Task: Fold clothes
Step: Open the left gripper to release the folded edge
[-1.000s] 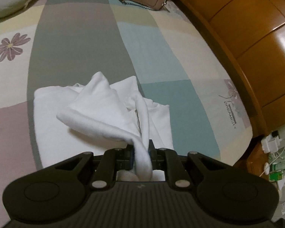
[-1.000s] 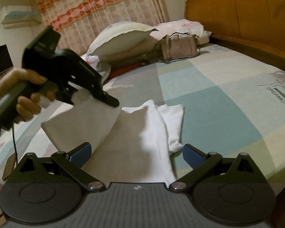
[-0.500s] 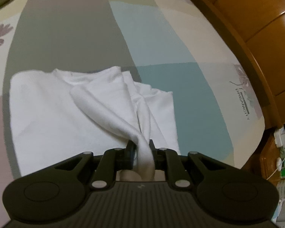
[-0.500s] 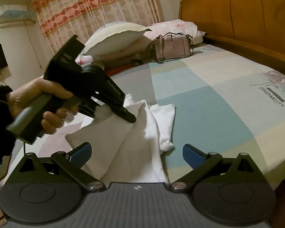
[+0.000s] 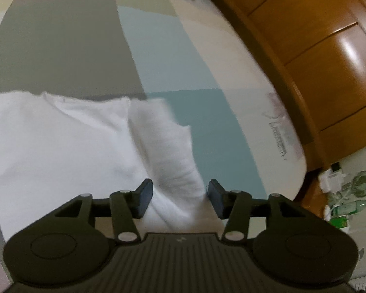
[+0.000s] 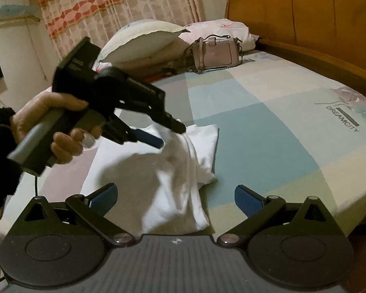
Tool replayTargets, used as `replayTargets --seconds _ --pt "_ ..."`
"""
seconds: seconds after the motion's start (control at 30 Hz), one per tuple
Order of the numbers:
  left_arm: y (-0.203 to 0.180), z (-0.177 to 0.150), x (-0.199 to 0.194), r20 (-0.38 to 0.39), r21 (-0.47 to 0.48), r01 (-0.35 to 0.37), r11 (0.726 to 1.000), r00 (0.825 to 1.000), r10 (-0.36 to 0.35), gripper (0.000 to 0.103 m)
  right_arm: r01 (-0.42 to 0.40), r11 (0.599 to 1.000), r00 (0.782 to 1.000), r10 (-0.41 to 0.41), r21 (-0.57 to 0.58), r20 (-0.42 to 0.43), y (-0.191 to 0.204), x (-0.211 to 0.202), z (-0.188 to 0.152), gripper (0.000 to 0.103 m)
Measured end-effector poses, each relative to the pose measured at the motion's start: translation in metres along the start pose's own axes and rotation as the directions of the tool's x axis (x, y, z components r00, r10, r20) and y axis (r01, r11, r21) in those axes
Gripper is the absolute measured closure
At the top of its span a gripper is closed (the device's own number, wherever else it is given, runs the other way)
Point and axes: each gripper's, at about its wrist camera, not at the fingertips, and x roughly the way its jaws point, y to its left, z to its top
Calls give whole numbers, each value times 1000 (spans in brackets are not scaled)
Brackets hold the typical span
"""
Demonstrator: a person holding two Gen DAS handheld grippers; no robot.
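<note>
In the left wrist view the left gripper (image 5: 180,195) sits at six o'clock with its jaws opening. A fold of the white garment (image 5: 61,151) lies between the pads, but they no longer press on it. The cloth is blurred there, so it looks to be dropping away. The garment itself spreads from nine o'clock toward the centre on the patchwork bedspread (image 5: 207,78), with the wooden footboard (image 5: 324,48) curving past at two o'clock.

In the right wrist view the right gripper (image 6: 175,197) hangs at six o'clock, jaws spread wide and empty, over the near edge of the garment. At nine o'clock a hand (image 6: 48,127) holds the left tool above the cloth. A pink handbag (image 6: 214,53) and a pillow (image 6: 144,41) lie far off at twelve o'clock.

The step in hand looks like letting a folded-over flap go. To do it well, the left pads should clear the cloth fully before lifting, so nothing snags and drags the fold open. The bunched ridge toward the teal square probably wants smoothing flat before the next fold.
</note>
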Motion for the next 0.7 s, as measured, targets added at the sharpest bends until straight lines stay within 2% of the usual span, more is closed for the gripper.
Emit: replayTargets --seconds 0.1,0.17,0.3,0.4,0.5,0.53,0.57,0.67,0.7 --pt "4 -5 -17 26 33 25 999 999 -26 41 1 1000 1000 -1 1 -7 1 1 0 0" --pt "7 -11 -26 47 72 7 997 999 -11 40 -1 1000 1000 1 3 -12 1 3 0 0" --pt "13 -33 -39 104 180 -94 979 992 77 38 -18 1000 1000 18 0 -20 2 7 0 0" --pt "12 -53 -48 169 267 -199 943 973 157 38 -37 999 999 37 -22 -24 4 11 1 4" --pt "10 -74 -57 241 344 -312 886 941 237 35 -53 998 998 52 -40 -33 6 16 1 19" --pt "9 -80 -58 260 357 -337 871 932 254 35 -56 998 998 55 -41 -42 6 18 1 26" --pt "8 -85 -58 277 366 -358 859 923 267 34 -58 997 997 56 -41 -49 6 20 1 28" --pt "9 -98 -60 301 363 -385 849 910 284 33 -73 996 995 68 -58 -73 8 25 -2 40" --pt "9 -102 -60 304 364 -391 845 908 289 32 -72 995 995 66 -68 -80 10 26 -3 40"
